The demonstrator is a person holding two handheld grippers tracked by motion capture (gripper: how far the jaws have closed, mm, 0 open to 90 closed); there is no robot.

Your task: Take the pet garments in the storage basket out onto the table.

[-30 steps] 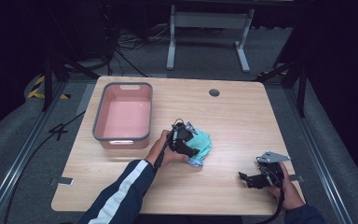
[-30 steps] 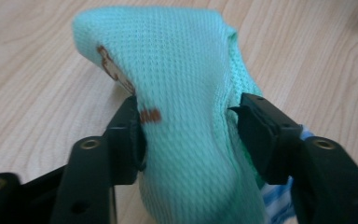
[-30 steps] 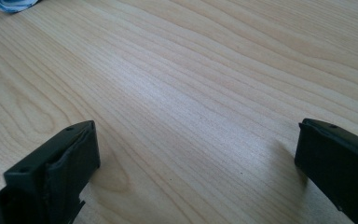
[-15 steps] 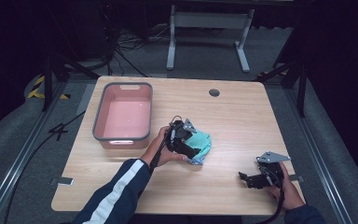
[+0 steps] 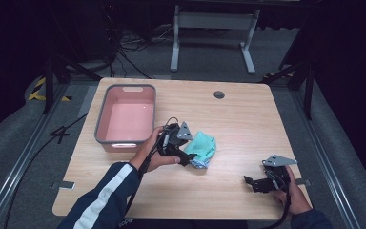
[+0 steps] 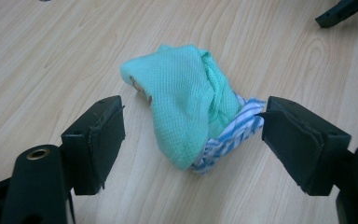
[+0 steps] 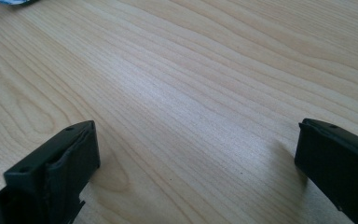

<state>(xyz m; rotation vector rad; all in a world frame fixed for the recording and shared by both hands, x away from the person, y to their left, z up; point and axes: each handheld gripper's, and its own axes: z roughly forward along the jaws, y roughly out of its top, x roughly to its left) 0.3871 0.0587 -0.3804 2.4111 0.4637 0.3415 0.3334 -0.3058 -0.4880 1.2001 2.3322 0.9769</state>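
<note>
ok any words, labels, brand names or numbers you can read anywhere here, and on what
None: no readable text on the green cloth, the striped cloth under it, the pink tub, the table or either hand-held gripper.
Small brown mark at the green cloth's edge: too small to read.
Yellow-black hazard tape on the floor: stripes, no words.

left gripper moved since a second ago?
Yes. The left gripper has backed off the green cloth bundle, toward the pink bin; its jaws have just been opening, and the bundle lies unpinched between them.
</note>
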